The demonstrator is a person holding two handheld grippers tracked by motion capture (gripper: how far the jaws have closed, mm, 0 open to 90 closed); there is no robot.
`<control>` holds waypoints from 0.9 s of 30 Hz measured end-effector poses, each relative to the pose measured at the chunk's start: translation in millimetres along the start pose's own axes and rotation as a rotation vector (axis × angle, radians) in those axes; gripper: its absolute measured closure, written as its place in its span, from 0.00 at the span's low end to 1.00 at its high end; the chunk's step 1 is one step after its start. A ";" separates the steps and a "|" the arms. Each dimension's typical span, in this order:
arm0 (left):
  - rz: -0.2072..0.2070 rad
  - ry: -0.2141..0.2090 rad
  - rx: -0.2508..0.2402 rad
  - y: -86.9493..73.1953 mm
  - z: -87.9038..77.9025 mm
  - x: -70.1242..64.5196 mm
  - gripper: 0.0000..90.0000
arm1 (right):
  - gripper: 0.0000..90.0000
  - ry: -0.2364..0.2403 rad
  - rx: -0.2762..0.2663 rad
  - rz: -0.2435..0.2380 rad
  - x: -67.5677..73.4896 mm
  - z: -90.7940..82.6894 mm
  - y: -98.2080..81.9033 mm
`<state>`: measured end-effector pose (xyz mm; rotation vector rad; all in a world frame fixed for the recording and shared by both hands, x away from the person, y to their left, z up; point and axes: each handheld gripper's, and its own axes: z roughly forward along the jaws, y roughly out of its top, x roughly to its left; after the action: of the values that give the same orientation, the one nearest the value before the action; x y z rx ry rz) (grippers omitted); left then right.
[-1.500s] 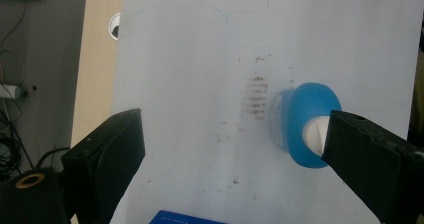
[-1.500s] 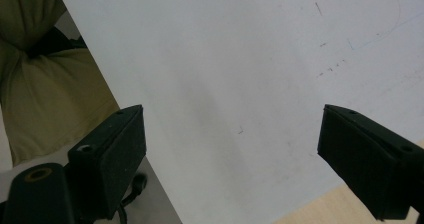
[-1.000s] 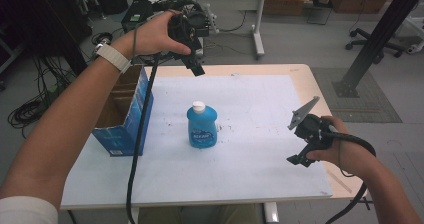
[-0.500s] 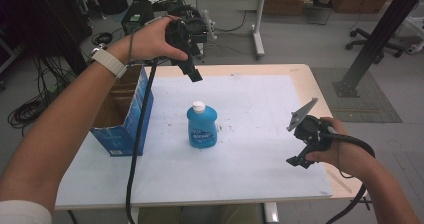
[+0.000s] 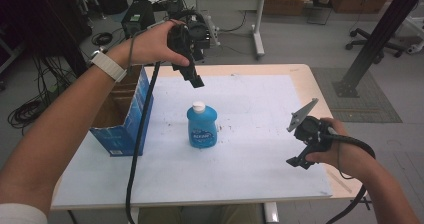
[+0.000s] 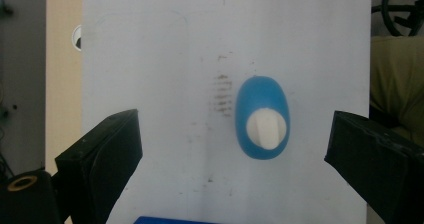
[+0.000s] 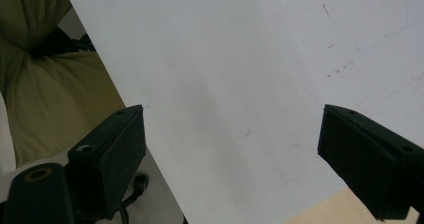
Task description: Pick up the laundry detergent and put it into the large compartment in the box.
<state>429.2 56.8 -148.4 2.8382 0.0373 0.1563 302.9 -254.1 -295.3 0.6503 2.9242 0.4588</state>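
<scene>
Left gripper (image 5: 192, 76) is seen in the upper centre of the high view, held above the table in the person's left hand (image 5: 152, 46), with its black jaws pointed downward. In the left gripper view, the jaws are shown spread wide at the lower left and lower right of the frame, and nothing is held between them. The blue bottle (image 6: 262, 118) with its white cap (image 6: 266, 129) is seen from above between the two jaws, right of centre, well apart from both.

In the high view, the bottle (image 5: 202, 125) is located upright at the centre of the frame on the white sheet (image 5: 250, 149) that covers the table. A blue cardboard box (image 5: 127, 126) is located to its left, at the sheet's edge.

Right gripper (image 5: 300, 144) is held at the right of the high view, near the table's edge. In the right gripper view, its jaws are spread wide over bare sheet, and nothing is gripped.
</scene>
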 end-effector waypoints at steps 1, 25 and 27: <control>0.006 -0.002 0.004 -0.2 2.1 -1.4 0.08 | 0.14 -0.001 -0.001 0.000 0.7 -0.3 0.4; 0.000 -0.011 0.031 -4.6 25.5 -13.0 0.08 | 0.14 0.001 0.007 0.008 3.2 0.5 -0.5; -0.006 -0.016 0.036 -5.0 27.7 -13.5 0.08 | 0.14 0.000 0.007 0.009 3.3 0.2 -0.5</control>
<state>418.8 53.0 -177.6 2.8747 0.0460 0.1322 299.8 -253.0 -295.8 0.6642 2.9254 0.4490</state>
